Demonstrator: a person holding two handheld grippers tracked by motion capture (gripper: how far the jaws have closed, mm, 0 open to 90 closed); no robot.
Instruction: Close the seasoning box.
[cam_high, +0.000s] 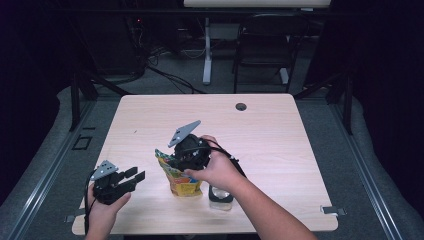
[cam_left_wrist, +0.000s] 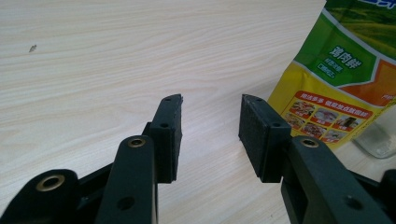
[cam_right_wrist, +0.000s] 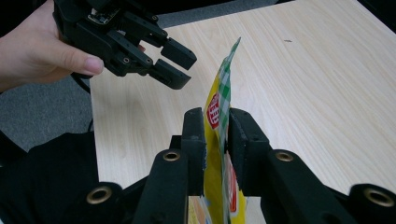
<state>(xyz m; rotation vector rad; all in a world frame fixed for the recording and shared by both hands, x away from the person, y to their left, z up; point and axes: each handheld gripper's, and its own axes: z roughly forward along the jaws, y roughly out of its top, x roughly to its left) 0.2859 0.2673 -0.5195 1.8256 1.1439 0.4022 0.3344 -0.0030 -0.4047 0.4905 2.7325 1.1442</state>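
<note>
Pouch (cam_right_wrist: 219, 121) upright between right tongs (cam_right_wrist: 217, 135), loosened | left tongs (cam_left_wrist: 210, 126) released, apart

the left gripper (cam_left_wrist: 210, 128) holds its fingers (cam_left_wrist: 169, 135) apart over the table (cam_left_wrist: 93, 70), near a yellow-green pouch (cam_left_wrist: 341, 74).

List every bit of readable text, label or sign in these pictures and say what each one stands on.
"鸡肉鲜": white characters on the green panel of the packet, left gripper view.
Two smaller white lines beneath it: too small to read.
White line on the red band above the food photos: blurred.
Blue print at the packet's top edge: cut off.
Red-and-white badge on the packet, right gripper view: unreadable.
Nothing else bears text.
</note>
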